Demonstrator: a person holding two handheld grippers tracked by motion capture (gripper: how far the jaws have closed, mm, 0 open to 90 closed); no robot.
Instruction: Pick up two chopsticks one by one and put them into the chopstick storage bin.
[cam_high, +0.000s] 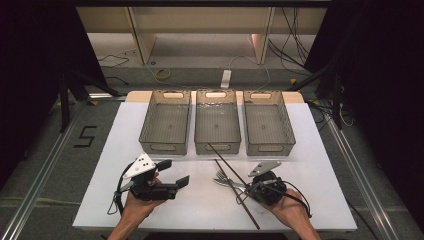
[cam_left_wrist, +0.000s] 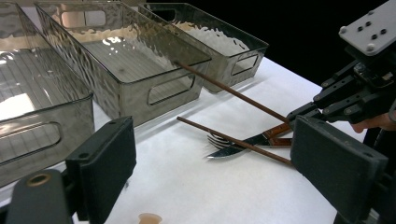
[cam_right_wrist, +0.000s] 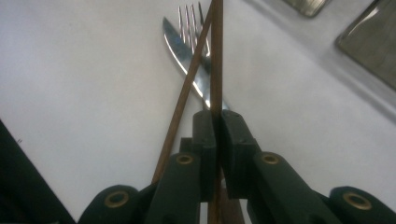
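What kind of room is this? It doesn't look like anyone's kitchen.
Probably a lab or recording workspace, not a kitchen. A white-topped table stands among dark curtains, loose cables trail over the floor, and a person works hand-held grippers beside three empty clear bins.

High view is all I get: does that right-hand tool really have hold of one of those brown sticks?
Observer: Yes. The right gripper has its jaws shut on one chopstick.
Operator: And the other stick?
Observer: The second chopstick lies loose beside the jaws, across the knife and fork.
Operator: Where does the held one's far end sit?
Observer: In the left gripper view its tip appears to rest on the front rim of the middle bin.
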